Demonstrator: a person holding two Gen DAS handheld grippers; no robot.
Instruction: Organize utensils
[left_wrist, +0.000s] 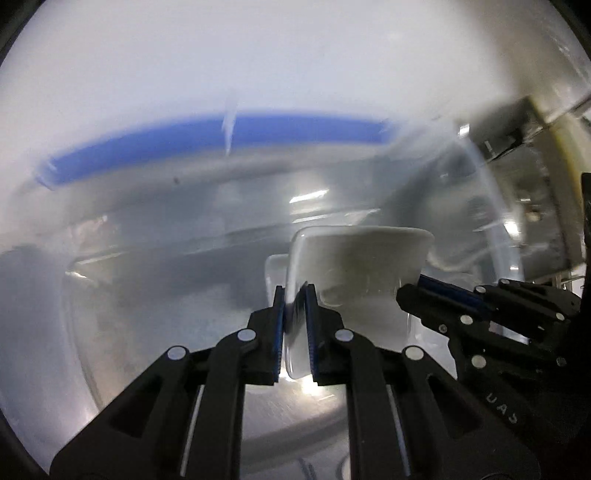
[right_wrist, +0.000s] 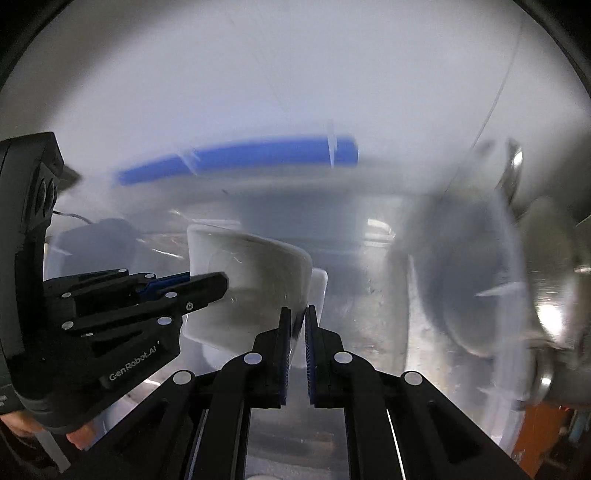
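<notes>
A small translucent white container (left_wrist: 362, 266) hangs in the air between both grippers, over a blurred shiny surface. My left gripper (left_wrist: 294, 295) is shut on the container's left wall. In that same view the right gripper (left_wrist: 408, 291) clamps the opposite wall. In the right wrist view my right gripper (right_wrist: 298, 314) is shut on the right wall of the container (right_wrist: 251, 266), and the left gripper (right_wrist: 221, 280) bites its left edge. No utensils can be made out in the blur.
A blue strip (left_wrist: 221, 140) (right_wrist: 240, 155) runs across a white surface behind. The curved clear wall of a big tub (left_wrist: 491, 206) is smeared around the container. Blurred round metal ware (right_wrist: 554, 314) and something orange (right_wrist: 539, 435) sit at the right. A hand (right_wrist: 79, 439) holds the left gripper.
</notes>
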